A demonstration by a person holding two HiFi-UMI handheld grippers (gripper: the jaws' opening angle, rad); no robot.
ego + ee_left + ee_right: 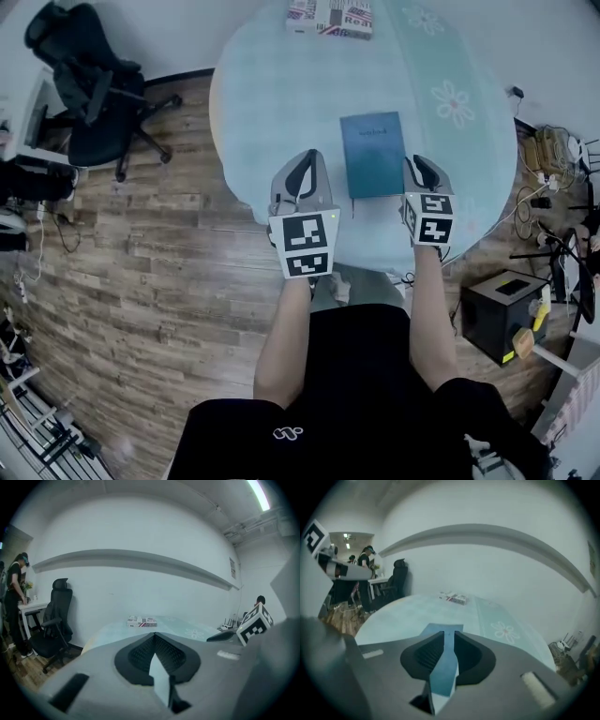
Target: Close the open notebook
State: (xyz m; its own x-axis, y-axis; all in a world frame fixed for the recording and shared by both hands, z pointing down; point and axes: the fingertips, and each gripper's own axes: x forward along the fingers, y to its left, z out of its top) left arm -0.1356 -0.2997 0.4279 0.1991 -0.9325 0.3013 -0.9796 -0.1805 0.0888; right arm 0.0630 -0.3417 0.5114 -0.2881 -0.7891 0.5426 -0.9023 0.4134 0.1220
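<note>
The blue notebook [372,153] already lies shut and flat on the round table [272,84], cover up, so the closing looks finished. It is just ahead of the right gripper [417,161] and to the right of the left gripper [307,157]. The right gripper's jaws stand a little apart and empty, with the cover visible through the gap. The left gripper's jaws meet at the tips and hold nothing. I judge that only drawing back is left.

The patterned box [330,19] runs off the head view's top edge — the notebook [373,155] bears print too small to read.
</note>
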